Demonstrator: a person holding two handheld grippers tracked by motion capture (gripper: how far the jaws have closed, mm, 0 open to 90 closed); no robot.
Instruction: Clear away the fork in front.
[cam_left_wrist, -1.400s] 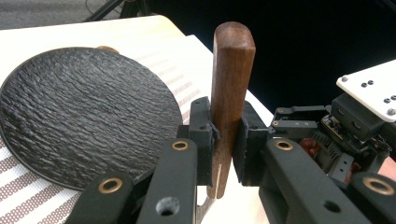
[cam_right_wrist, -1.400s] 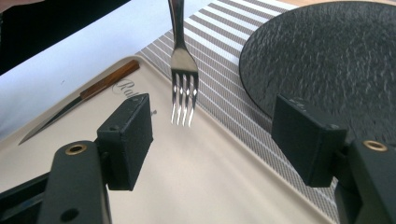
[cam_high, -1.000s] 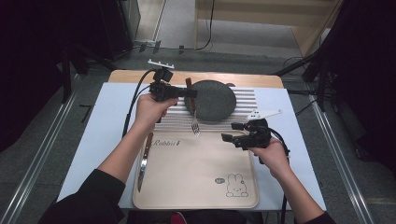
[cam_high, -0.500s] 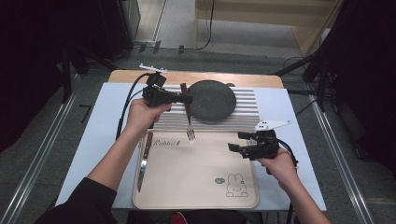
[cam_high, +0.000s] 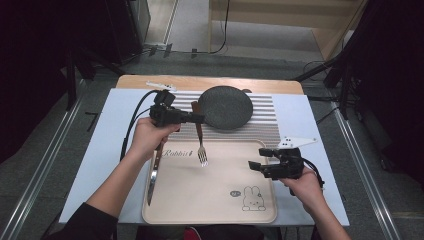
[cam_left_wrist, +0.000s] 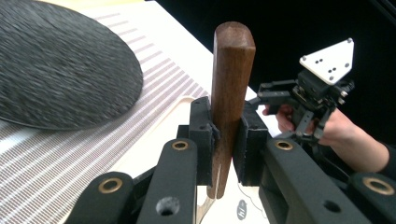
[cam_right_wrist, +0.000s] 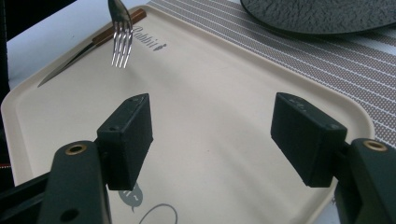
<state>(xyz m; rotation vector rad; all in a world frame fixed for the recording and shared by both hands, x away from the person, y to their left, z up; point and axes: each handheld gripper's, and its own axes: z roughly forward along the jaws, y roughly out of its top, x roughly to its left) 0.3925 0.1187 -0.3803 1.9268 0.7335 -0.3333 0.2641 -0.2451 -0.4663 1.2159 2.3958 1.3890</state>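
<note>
Jaws of our left gripper (cam_left_wrist: 224, 140) pinch the wooden handle of a fork (cam_high: 199, 134); in the left gripper view the handle (cam_left_wrist: 231, 79) stands upright between the two black pads (cam_left_wrist: 201, 135), which press on both its sides. Below those jaws the fork hangs tines down, its prongs (cam_right_wrist: 120, 39) over the far left part of the tray (cam_high: 215, 210); we cannot tell whether they touch it. Our right gripper (cam_right_wrist: 219, 135) has its jaws spread wide with nothing between them, held over the tray's near right part.

Ahead of the right jaws the beige tray spreads out, printed with "Rabbit" near the fork and with a small rabbit drawing (cam_high: 253, 198) close under them. A knife (cam_high: 154, 170) lies along the tray's left edge, below our left hand (cam_high: 150, 136), its blade pointing back toward us. Beyond the left jaws a striped mat (cam_high: 280, 122) lies crosswise, and a dark round plate (cam_high: 226, 106) rests on it, just beside the fork's handle.

Tray and mat sit on a pale blue cover (cam_high: 107, 150) over a wooden table (cam_high: 200, 82). Around it we see grey floor, metal rails at each side, dark stands and black curtains, with a light wooden platform (cam_high: 280, 25) at the back.
</note>
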